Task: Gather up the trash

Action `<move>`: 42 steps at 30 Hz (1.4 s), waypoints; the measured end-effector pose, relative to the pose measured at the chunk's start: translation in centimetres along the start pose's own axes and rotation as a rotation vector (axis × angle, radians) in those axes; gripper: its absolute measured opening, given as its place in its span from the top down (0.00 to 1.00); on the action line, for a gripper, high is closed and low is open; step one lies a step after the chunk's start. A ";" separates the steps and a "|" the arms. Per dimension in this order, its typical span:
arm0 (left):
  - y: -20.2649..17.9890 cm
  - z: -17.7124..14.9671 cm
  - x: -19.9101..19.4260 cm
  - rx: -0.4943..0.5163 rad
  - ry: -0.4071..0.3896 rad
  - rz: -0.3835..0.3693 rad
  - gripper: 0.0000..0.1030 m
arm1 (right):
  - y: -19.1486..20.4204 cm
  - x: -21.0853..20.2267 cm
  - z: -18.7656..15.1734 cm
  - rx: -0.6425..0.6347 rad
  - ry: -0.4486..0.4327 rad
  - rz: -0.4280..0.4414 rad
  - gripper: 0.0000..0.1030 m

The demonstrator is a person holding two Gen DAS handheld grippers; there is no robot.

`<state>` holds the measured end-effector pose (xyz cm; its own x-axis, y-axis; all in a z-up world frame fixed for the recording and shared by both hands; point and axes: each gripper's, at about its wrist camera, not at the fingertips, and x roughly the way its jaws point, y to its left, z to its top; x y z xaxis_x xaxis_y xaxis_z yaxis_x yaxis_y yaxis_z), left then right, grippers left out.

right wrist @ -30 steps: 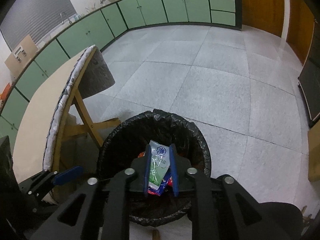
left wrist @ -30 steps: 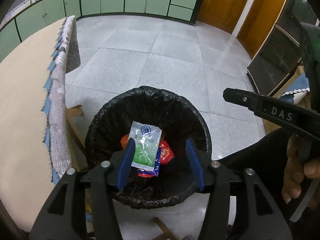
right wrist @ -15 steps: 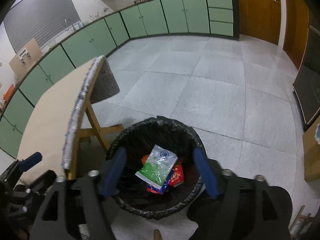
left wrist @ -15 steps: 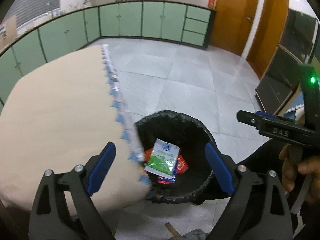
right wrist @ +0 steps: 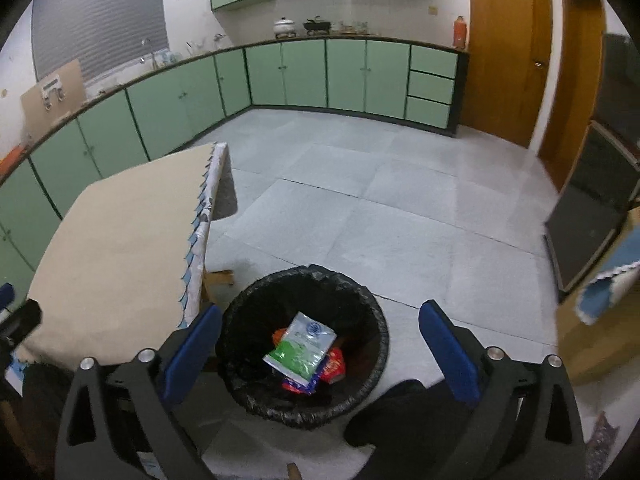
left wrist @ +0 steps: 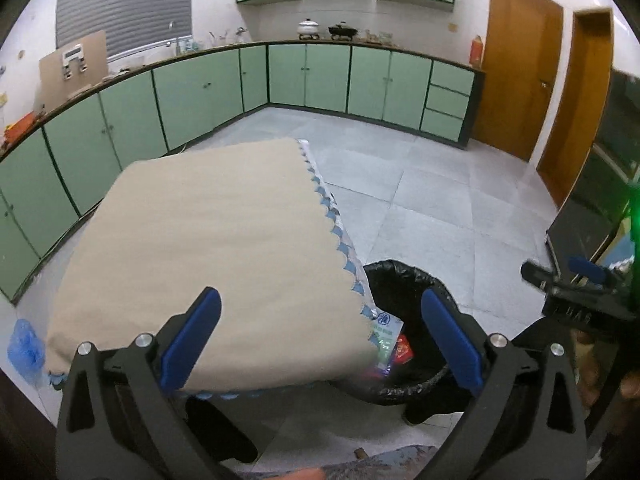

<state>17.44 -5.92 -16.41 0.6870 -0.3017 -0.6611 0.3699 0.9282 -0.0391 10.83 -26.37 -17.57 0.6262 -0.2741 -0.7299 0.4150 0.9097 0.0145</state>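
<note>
Both the left gripper [left wrist: 320, 336] and right gripper [right wrist: 320, 354], jaws just opening wide, are gripping nothing. The green-and-white plastic packet [right wrist: 301, 349] is lying below them, atop red wrappers [right wrist: 334, 368] in the black-lined round bin [right wrist: 372, 320].

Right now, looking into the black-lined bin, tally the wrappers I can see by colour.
Green and white packet: 1
Red wrappers: at least 1, partly hidden
Blue-edged wrapper: 1
Orange scrap: 1
Total: 4 visible in the bin

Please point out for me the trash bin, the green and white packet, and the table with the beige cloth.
trash bin [right wrist: 372, 320]: right wrist view, on the right inner wall of its black liner.
green and white packet [right wrist: 300, 348]: right wrist view, on the packet's middle.
table [right wrist: 116, 248]: right wrist view, on a bare part of the beige cloth.
</note>
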 end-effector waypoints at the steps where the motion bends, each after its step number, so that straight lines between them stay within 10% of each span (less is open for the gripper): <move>1: 0.4 0.1 -1.1 -0.010 -0.019 -0.008 0.06 | 0.5 -0.6 0.0 -0.025 0.013 -0.011 0.06; 6: 1.7 0.3 -5.8 -0.024 -0.088 0.009 0.05 | 2.2 -3.7 -0.8 -0.106 0.042 -0.058 0.06; 22: 1.5 -0.5 -13.9 -0.009 -0.174 0.038 0.05 | 2.2 -16.1 -1.4 0.014 -0.265 -0.006 0.06; 42: 0.1 -0.9 -13.8 -0.010 -0.184 0.072 0.05 | 1.7 -16.3 -2.3 0.027 -0.322 -0.018 0.06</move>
<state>7.42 -1.48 -7.95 0.8147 -0.2679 -0.5142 0.3100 0.9507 -0.0042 -0.14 -19.62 -7.22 0.7933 -0.3785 -0.4769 0.4425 0.8964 0.0245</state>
